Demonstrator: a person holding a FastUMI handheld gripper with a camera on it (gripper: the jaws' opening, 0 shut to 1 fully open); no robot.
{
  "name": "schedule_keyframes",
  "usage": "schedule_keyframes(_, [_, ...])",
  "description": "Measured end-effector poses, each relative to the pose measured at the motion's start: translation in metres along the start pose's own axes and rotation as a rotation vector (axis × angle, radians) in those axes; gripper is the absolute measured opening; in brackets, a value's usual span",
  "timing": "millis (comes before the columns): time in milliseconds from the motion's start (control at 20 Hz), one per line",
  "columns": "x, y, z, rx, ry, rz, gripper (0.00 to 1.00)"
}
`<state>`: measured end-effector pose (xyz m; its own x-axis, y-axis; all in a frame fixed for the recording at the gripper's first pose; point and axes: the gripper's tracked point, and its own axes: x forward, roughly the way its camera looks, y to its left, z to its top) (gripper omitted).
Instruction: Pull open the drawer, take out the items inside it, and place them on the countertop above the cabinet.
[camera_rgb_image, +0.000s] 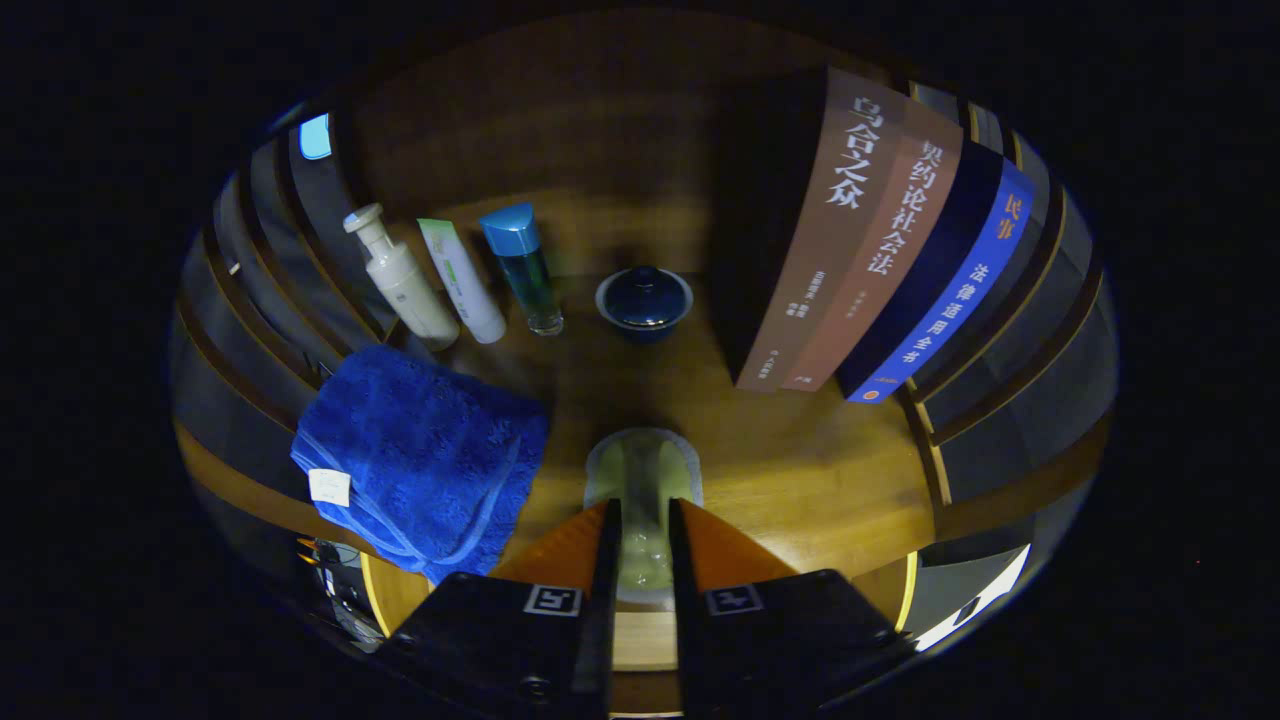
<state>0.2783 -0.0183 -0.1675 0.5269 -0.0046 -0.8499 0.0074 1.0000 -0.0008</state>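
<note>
My gripper (643, 508) is shut on a pale green, flat tube-like item (643, 462); its rounded end sticks out just past the fingertips. It is over the wooden countertop (800, 470), and I cannot tell whether it touches the wood. Beyond the fingers stand a white pump bottle (400, 280), a white and green tube (462, 282), a clear bottle with a blue cap (525, 265) and a dark blue lidded cup (644, 298). A folded blue towel (420, 460) lies just left of the fingers.
A row of upright books (870, 250) stands at the back right of the countertop. Dark slatted panels (1010, 400) close in both sides. Bare wood lies ahead and right of the fingers.
</note>
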Motion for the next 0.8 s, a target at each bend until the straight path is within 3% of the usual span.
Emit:
schedule_keyframes(250, [-0.016, 0.000, -0.009, 0.009, -0.043, -0.003, 0.94])
schedule_keyframes(350, [-0.029, 0.003, -0.020, 0.030, -0.074, 0.014, 1.00])
schedule_keyframes(550, [-0.062, 0.013, -0.040, 0.072, -0.186, 0.072, 1.00])
schedule_keyframes(800, [-0.126, 0.019, -0.059, 0.088, -0.417, 0.108, 1.00])
